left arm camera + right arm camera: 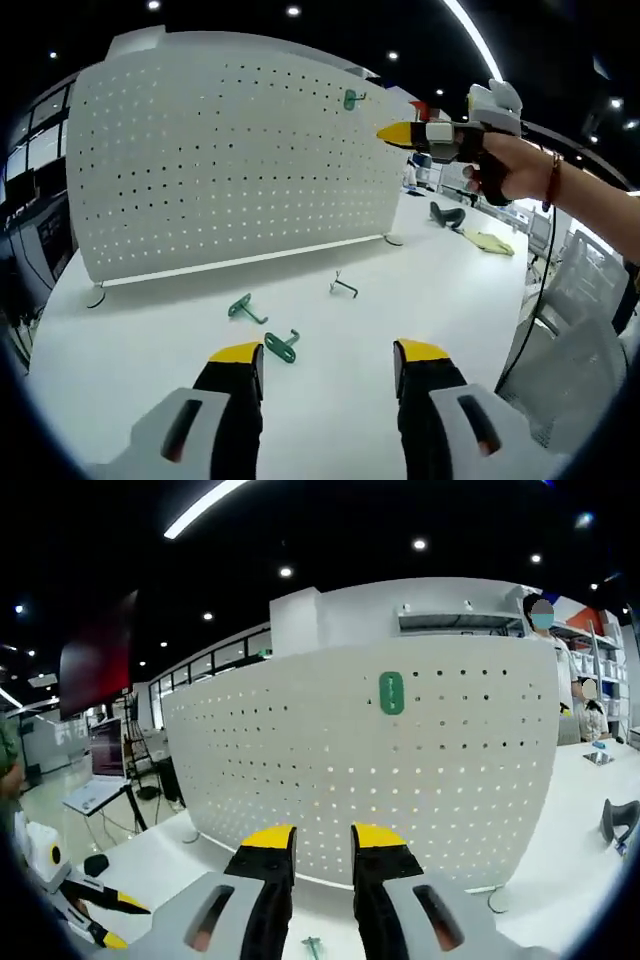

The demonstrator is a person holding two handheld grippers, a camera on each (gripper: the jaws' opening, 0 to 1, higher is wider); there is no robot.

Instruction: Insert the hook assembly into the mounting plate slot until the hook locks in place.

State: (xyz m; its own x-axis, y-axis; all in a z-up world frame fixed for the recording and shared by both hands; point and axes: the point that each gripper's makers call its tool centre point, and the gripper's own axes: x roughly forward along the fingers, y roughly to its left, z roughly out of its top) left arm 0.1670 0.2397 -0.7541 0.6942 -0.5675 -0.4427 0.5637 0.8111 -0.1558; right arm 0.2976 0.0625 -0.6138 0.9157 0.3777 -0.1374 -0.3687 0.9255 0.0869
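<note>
On the white pegboard (400, 770) one green hook (391, 693) already hangs; more green hooks (280, 346) lie on the table (330, 400). Left gripper (330, 362) is spread, empty; right gripper (323, 842) nearly closed, empty. A skewed insertion could miss locking.

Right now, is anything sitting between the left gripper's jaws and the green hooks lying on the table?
Nothing visible. The left gripper hangs open over bare white table; one green hook lies just beyond its left jaw, another green hook a little farther, toward the pegboard.
</note>
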